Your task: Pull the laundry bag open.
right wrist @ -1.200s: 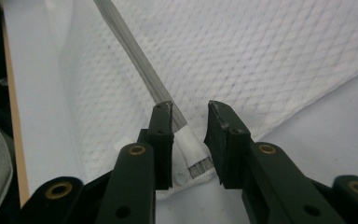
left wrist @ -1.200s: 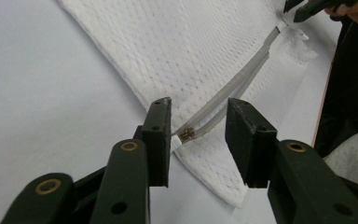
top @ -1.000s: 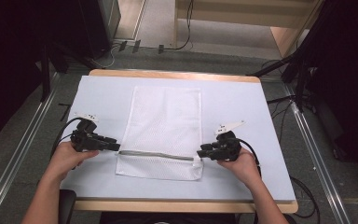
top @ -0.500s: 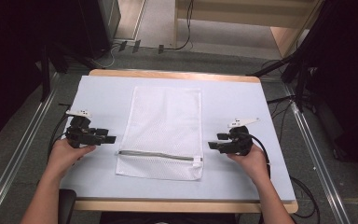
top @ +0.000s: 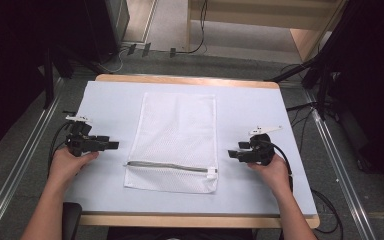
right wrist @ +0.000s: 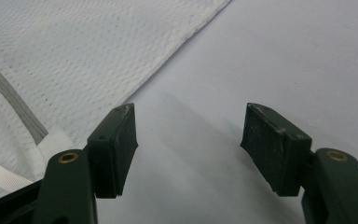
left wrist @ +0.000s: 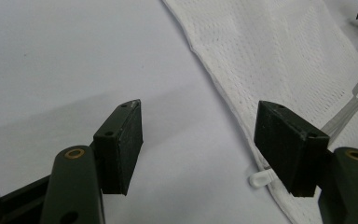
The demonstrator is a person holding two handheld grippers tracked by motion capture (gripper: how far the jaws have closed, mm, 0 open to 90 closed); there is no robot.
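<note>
Mesh laundry bag (top: 174,142) flat mid-table (top: 260,105), zip closed near 6 o'clock. Left gripper (top: 111,145) at 9 o'clock, right gripper (top: 232,154) at 3 o'clock: jaws just opened, wide apart, empty. Laying-out apparently done; little left.

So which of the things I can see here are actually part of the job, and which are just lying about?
Part of the job:
- white mesh laundry bag, lying flat, its grey zipper shut
- left gripper, fingers open, beside the bag
- right gripper, fingers open, beside the bag

Just lying about:
- pale sheet covering the table
- cables on the floor beyond the table
</note>
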